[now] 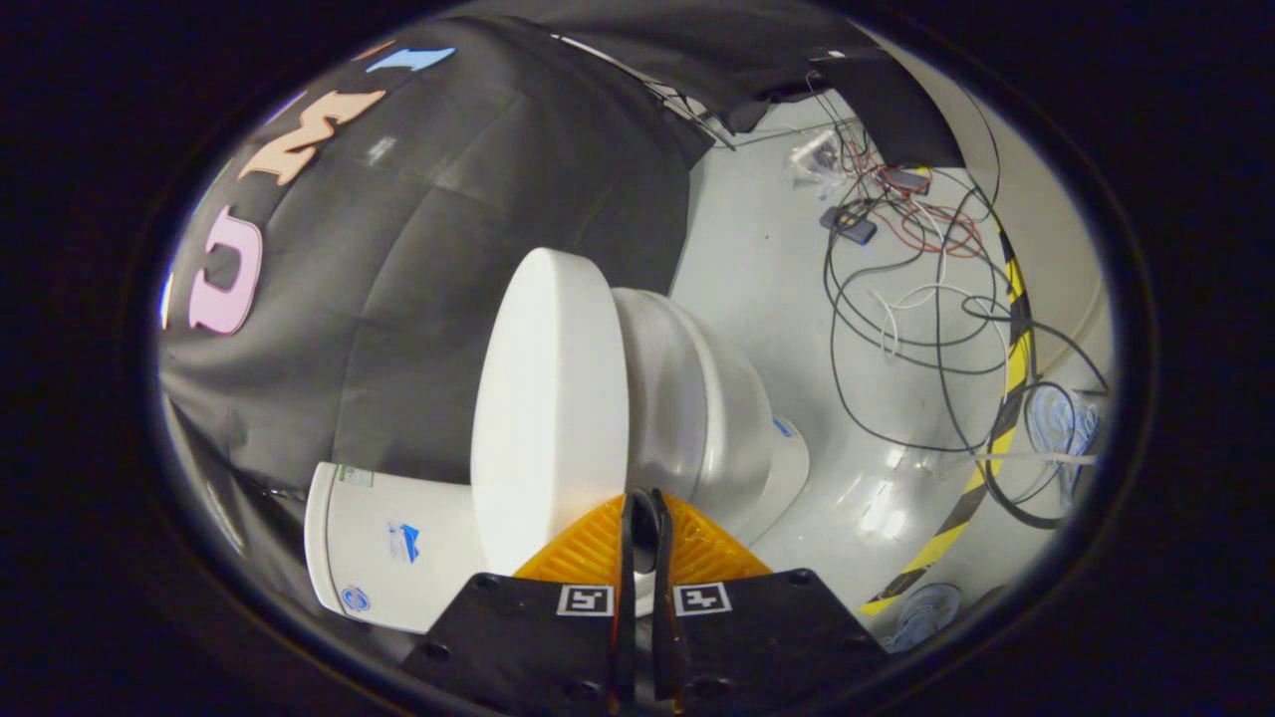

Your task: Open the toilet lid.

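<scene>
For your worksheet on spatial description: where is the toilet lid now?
In the gripper view, the toilet lid sits just ahead of the gripper, beside the bowl.

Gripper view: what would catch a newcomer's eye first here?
The white toilet lid looms just ahead of the tool, whose fingers are nearly closed at the lid's edge. Beside it sits the toilet bowl. Beyond, tangled cables sprawl over the pale floor by yellow-black tape.

Toilet lid's [550, 398] near edge behind tongs [645, 508].
</scene>
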`<state>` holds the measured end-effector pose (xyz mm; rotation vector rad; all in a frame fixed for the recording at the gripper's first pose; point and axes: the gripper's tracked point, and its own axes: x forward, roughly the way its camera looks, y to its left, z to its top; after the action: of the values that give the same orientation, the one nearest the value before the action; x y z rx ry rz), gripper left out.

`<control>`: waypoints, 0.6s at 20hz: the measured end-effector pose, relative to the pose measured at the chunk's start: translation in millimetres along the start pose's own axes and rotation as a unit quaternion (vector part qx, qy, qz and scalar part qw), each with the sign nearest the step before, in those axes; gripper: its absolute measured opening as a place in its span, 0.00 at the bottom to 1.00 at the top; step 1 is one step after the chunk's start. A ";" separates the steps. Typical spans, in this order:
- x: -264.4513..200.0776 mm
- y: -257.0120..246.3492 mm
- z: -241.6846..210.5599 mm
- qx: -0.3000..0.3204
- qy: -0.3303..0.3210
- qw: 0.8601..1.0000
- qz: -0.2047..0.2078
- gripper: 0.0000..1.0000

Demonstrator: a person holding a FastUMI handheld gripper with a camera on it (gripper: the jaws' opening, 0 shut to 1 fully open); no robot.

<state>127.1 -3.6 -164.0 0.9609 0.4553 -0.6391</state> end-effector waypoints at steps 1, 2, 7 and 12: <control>-6.6 8.9 3.4 -0.013 -0.006 1.000 -0.005 0.08; -14.4 19.4 7.1 -0.020 -0.012 1.000 -0.008 0.07; -47.1 71.0 13.1 -0.045 -0.050 0.998 -0.004 0.03; -66.5 110.7 10.3 -0.104 -0.078 0.991 0.011 0.03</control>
<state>154.6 53.2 -50.9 0.7115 0.3652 -0.6285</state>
